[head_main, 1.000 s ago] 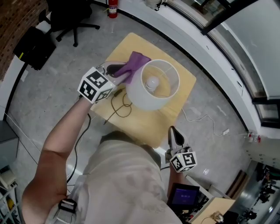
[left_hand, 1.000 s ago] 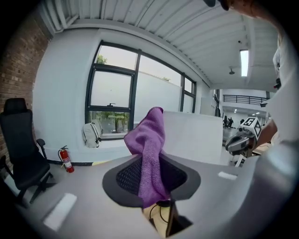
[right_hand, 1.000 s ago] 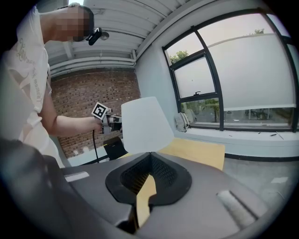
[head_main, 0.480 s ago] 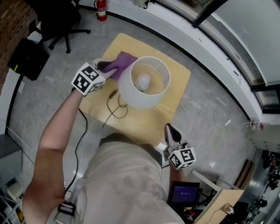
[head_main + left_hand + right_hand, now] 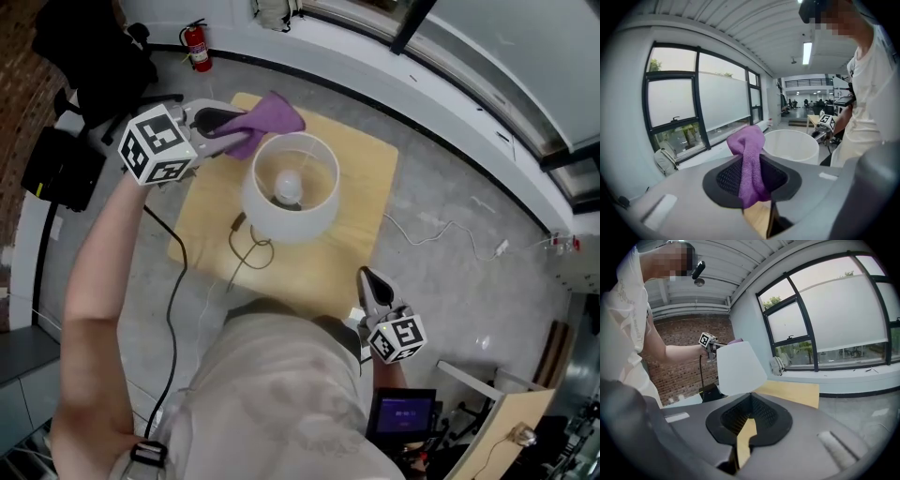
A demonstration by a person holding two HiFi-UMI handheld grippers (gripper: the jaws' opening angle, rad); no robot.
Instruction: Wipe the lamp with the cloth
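Observation:
A white lamp shade [image 5: 281, 223] with a bulb [image 5: 288, 187] inside stands on a small wooden table [image 5: 361, 178]. My left gripper [image 5: 234, 127] is shut on a purple cloth [image 5: 270, 114], raised at the shade's far left rim. In the left gripper view the cloth [image 5: 749, 154] hangs between the jaws, with the lamp [image 5: 791, 145] just beyond it. My right gripper [image 5: 372, 284] hovers off the table's near edge, jaws together and nothing in them. From the right gripper view the lamp [image 5: 738, 369] stands ahead, apart from that gripper [image 5: 749, 420].
The lamp's dark cord [image 5: 246, 248] coils on the table beside the base and runs off the left edge. A fire extinguisher [image 5: 197, 49] and an office chair [image 5: 94, 56] stand at the back left. A white cable [image 5: 450, 230] lies on the floor at the right.
My left gripper has lifted the cloth from the shade's left side up to its far left rim. The right gripper has stayed where it was.

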